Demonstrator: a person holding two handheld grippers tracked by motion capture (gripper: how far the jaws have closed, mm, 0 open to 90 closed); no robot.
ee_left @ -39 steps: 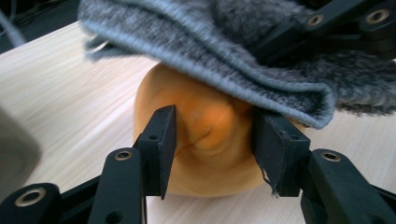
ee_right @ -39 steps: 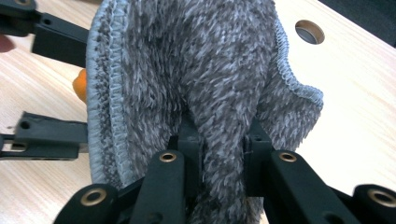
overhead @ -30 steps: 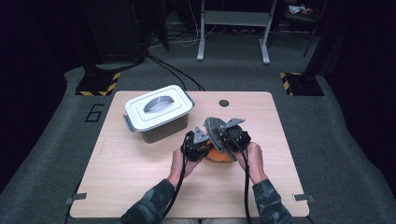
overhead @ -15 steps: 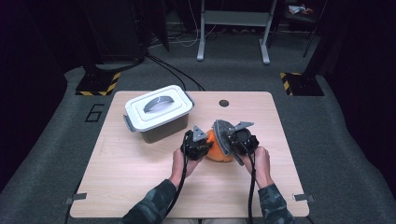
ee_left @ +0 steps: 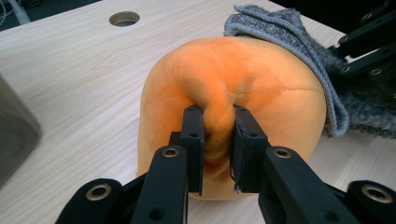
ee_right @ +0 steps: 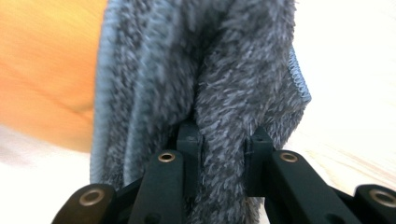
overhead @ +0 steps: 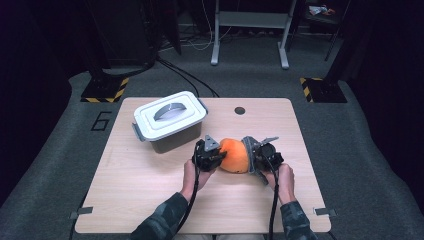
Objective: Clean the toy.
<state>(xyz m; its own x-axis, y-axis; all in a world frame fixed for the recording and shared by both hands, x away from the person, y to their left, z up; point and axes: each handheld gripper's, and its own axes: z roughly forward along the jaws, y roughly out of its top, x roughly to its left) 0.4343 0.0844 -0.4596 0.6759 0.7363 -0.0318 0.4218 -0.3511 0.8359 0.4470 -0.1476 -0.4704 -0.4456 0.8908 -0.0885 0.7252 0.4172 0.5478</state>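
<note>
The left tongs are pinching a fold of the orange plush ball, steadying it on the surface. The right tongs are clamping the grey cloth against the ball's side (wiping it, apparently). Keep the pinch firm, the strokes light.

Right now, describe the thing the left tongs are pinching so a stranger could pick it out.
On the wooden table, just nearer than the lidded grey bin, sits an orange plush ball. It is the one bright, soft, round thing, with a grey fuzzy cloth against its far side.
</note>
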